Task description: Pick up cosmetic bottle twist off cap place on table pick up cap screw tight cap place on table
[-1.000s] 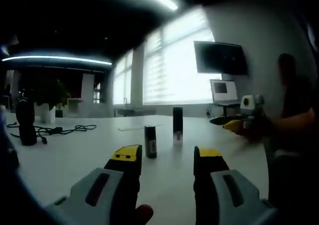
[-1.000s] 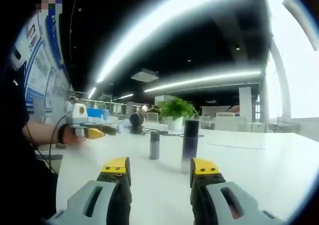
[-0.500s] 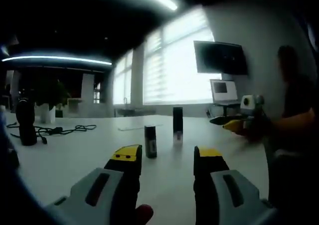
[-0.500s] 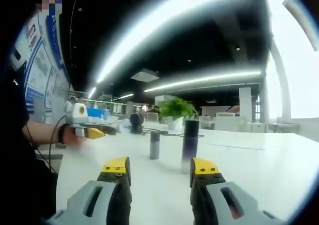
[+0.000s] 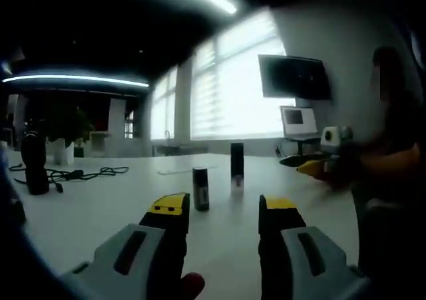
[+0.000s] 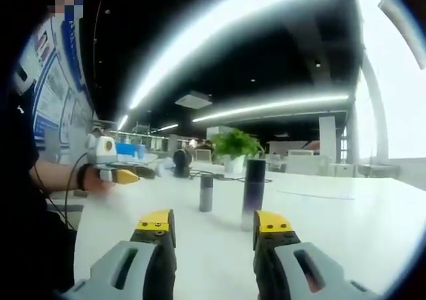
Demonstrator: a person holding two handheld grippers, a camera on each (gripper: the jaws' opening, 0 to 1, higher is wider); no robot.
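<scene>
Left gripper view: left gripper [image 5: 223, 210] low in the frame, jaws spread wide and empty, hovering over a white table [image 5: 86, 210]. Just above the jaws, near frame centre, two upright things on the table: a short dark bottle [image 5: 200, 188] and, right of it and a little farther back, a taller dark bottle [image 5: 237, 167] with a pale lower part. Standing apart, not touching. At right of the frame, the right gripper [image 5: 313, 168], yellow-tipped, held in a hand [image 5: 343, 170] above the table edge; jaw gap there too blurred to judge. At far left, a dark rounded object [image 5: 34, 161] with a tangled black cable [image 5: 83, 173] beside it. A potted plant [image 5: 65, 130] behind, a dark screen [image 5: 294, 77] on the wall at upper right, a laptop [image 5: 299, 122] below it.

Right gripper view: right gripper [image 6: 212, 225] at the bottom, jaws spread and empty. Tall bottle [image 6: 253, 192] just above the right jaw, short bottle [image 6: 206, 192] left of it. Left gripper [image 6: 123, 175] at mid-left in a hand [image 6: 90, 180]. Green plant [image 6: 234, 147] behind the bottles.
</scene>
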